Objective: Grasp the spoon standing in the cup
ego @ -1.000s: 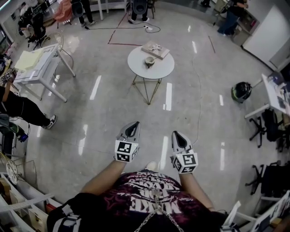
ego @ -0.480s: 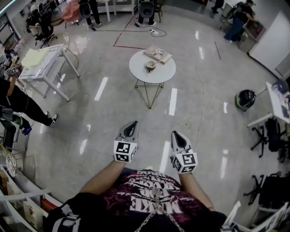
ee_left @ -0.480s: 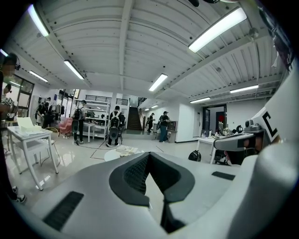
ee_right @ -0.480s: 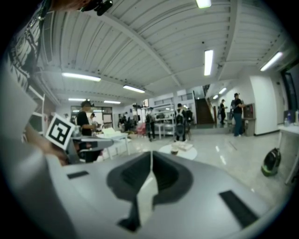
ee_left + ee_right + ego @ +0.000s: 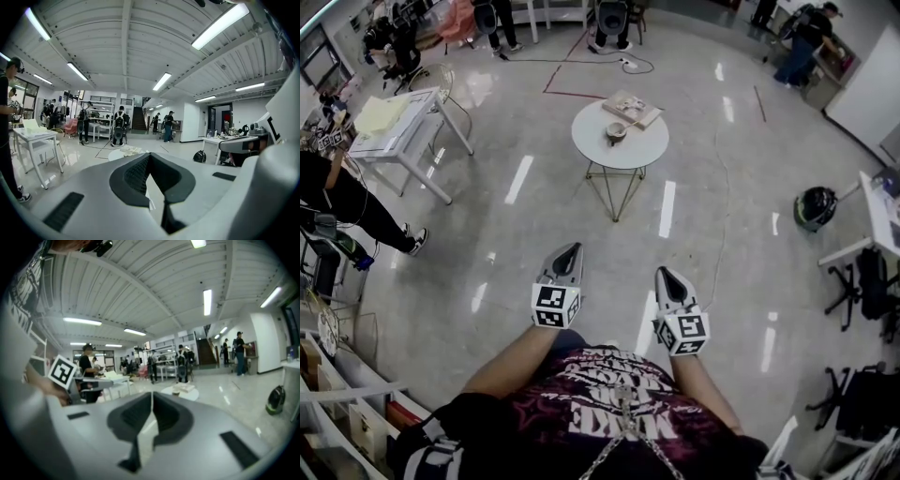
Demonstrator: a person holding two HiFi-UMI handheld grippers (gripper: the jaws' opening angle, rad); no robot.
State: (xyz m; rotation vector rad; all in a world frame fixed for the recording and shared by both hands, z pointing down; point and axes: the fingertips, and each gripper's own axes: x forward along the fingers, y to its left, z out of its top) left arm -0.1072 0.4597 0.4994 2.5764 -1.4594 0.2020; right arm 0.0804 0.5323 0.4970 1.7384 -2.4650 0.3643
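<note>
- Since the person stepped forward, the cup on the round table looks slightly nearer but is still far ahead; its spoon is too small to see.
- The left gripper and right gripper have their jaws together and empty, so the approach is unfinished.

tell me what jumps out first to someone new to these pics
The left gripper and right gripper sit low in the head view, both shut and empty. Far ahead on the glossy floor stands a round white table on thin legs, bearing a cup and a flat book-like object.
</note>
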